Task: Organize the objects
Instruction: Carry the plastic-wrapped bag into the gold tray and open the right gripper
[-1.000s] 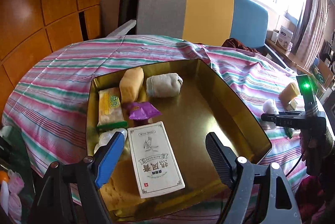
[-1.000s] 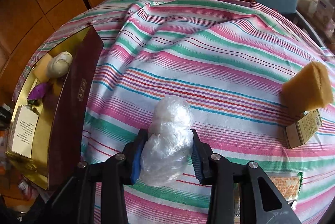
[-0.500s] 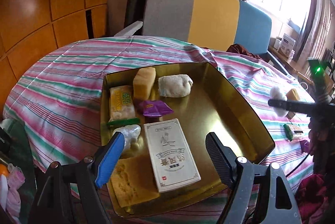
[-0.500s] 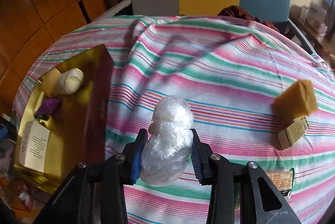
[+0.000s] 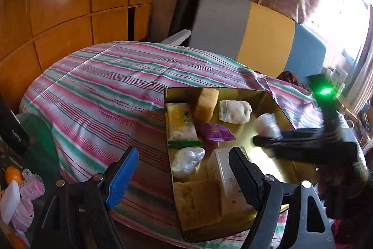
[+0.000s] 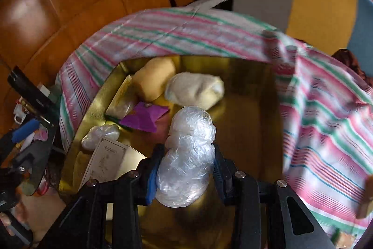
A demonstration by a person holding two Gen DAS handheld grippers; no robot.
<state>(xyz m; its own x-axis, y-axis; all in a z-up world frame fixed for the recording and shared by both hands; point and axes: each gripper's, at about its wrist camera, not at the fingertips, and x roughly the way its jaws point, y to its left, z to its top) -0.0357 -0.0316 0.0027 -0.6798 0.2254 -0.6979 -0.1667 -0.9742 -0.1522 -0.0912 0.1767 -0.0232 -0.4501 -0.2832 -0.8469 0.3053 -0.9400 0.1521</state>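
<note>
The plastic-wrapped bundle (image 6: 188, 155), clamped in the right claw (image 6: 186, 169), has been carried from the bench over the gold tray (image 6: 251, 123); release at its 3 o'clock side seems due. The left claw (image 5: 184, 169) is held wide, empty.

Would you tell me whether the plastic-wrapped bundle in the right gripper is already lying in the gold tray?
Not yet. The right gripper is shut on the bundle, holding it above the gold tray.

Clear plastic-wrapped bundle (image 6: 186, 155): crinkled, lumpy, upright, suspended above gold tin (image 6: 251, 114). Tin open on striped cloth, containing a rolled white cloth (image 6: 195, 90), purple sachet (image 6: 144, 118) and white printed box (image 6: 105, 160).
</note>
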